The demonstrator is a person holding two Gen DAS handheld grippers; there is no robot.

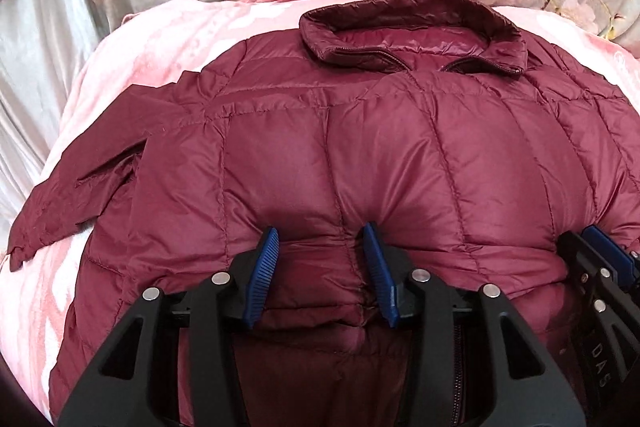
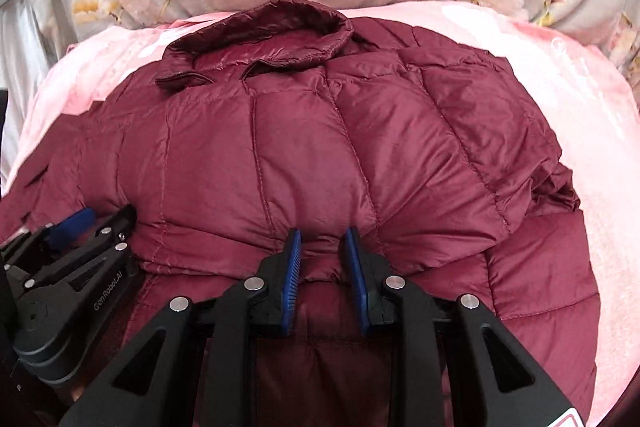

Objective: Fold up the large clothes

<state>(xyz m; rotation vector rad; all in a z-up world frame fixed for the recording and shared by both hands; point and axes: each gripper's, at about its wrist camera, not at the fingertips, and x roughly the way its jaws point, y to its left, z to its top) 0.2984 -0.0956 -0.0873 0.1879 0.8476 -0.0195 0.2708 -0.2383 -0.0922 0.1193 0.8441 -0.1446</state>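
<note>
Both grippers — left gripper (image 1: 322, 255), right gripper (image 2: 322, 253) — parted, pads pressing no jacket (image 1: 400, 155) fabric. Risk near blanket (image 1: 160, 27) front edge: slippery puffy shell springing back, unfolding.

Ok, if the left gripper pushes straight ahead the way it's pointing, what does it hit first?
Most likely the maroon puffer jacket: the left gripper already has its fingertips at the folded edge, jaws apart, with padding bulging between them.

Maroon puffer jacket (image 1: 360, 147) on pink blanket (image 1: 140, 39), left tongs (image 1: 322, 239) parted over its folded hem.
</note>
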